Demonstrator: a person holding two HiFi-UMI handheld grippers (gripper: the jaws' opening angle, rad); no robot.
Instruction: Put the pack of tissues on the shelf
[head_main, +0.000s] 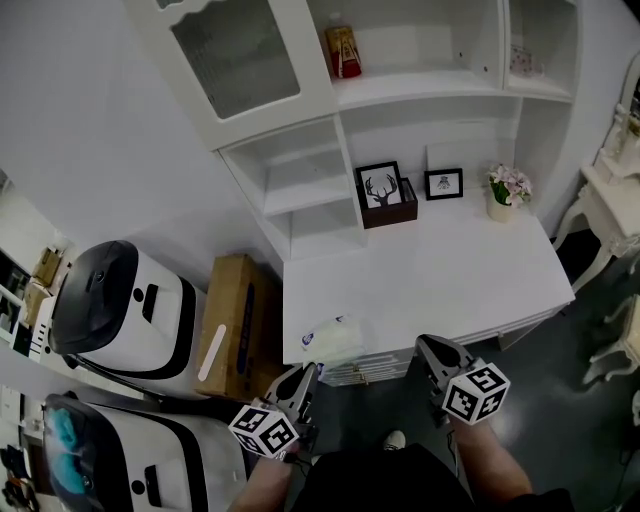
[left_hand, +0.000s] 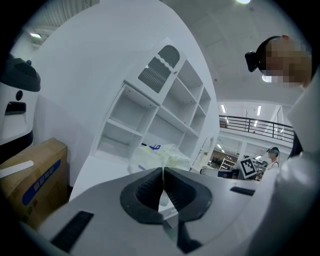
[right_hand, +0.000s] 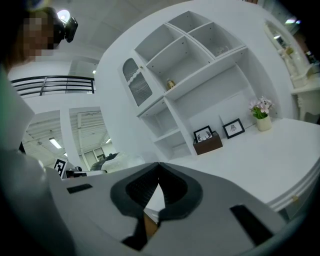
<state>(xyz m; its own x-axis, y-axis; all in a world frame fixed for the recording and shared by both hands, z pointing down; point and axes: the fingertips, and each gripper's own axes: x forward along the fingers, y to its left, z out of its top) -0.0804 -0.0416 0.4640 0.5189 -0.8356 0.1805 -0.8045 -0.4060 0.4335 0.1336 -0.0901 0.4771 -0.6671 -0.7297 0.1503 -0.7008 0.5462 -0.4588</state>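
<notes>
The pack of tissues (head_main: 335, 338) is a pale, crinkly plastic bundle lying on the front left corner of the white desk (head_main: 450, 270). My left gripper (head_main: 305, 380) hovers just below that corner, shut and holding nothing. From the left gripper view the pack (left_hand: 160, 156) lies right beyond the closed tips (left_hand: 163, 169). My right gripper (head_main: 432, 354) is at the desk's front edge, further right, also shut and empty (right_hand: 159, 164). The white shelf unit (head_main: 310, 190) rises at the back of the desk, with open compartments (left_hand: 125, 120).
A deer picture on a brown box (head_main: 382, 192), a small framed picture (head_main: 443, 183) and a flower pot (head_main: 508, 190) stand at the desk's back. A red-yellow packet (head_main: 343, 50) sits on an upper shelf. A cardboard box (head_main: 235, 325) and white machines (head_main: 120, 310) stand left.
</notes>
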